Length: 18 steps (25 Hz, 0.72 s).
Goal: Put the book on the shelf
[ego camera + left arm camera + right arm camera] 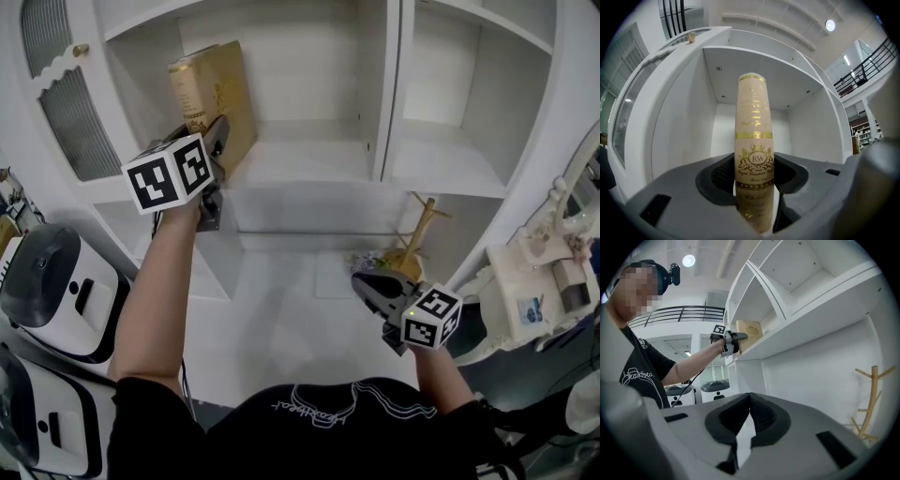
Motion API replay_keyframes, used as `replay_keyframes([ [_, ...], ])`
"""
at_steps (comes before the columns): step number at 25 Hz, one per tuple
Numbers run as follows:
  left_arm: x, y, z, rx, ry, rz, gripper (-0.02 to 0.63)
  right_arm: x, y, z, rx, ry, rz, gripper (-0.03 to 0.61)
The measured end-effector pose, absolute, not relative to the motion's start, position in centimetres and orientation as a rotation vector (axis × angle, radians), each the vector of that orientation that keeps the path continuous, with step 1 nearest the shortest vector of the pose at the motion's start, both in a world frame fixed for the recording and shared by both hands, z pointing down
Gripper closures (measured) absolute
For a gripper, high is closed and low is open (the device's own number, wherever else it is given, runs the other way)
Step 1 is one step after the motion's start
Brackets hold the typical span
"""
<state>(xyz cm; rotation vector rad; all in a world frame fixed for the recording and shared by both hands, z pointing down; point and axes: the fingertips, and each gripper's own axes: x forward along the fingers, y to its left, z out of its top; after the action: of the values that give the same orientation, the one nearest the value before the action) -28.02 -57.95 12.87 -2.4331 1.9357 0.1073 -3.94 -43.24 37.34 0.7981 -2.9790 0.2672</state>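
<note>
Your left gripper point(221, 136) has its fingers point(719, 176) clamped on the spine of the book point(214, 94), upright in the shelf point(300, 159) bay at 11 o'clock in head view; your right gripper point(367, 286), at 5 o'clock, has its fingers point(733, 416) closed, empty.

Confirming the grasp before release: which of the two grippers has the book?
The left gripper, raised at the shelf: its jaws clamp the gold-printed book, held upright. The right gripper hangs lower, its jaws shut on nothing.
</note>
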Motion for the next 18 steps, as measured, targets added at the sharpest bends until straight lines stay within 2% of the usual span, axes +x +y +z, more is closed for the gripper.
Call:
replay_keyframes([
  [18, -27.7, -60.9, 13.2, -2.432, 1.986, 0.053, 0.408, -1.0, -41.0, 38.4, 0.903, -2.944, 0.339, 0.572],
])
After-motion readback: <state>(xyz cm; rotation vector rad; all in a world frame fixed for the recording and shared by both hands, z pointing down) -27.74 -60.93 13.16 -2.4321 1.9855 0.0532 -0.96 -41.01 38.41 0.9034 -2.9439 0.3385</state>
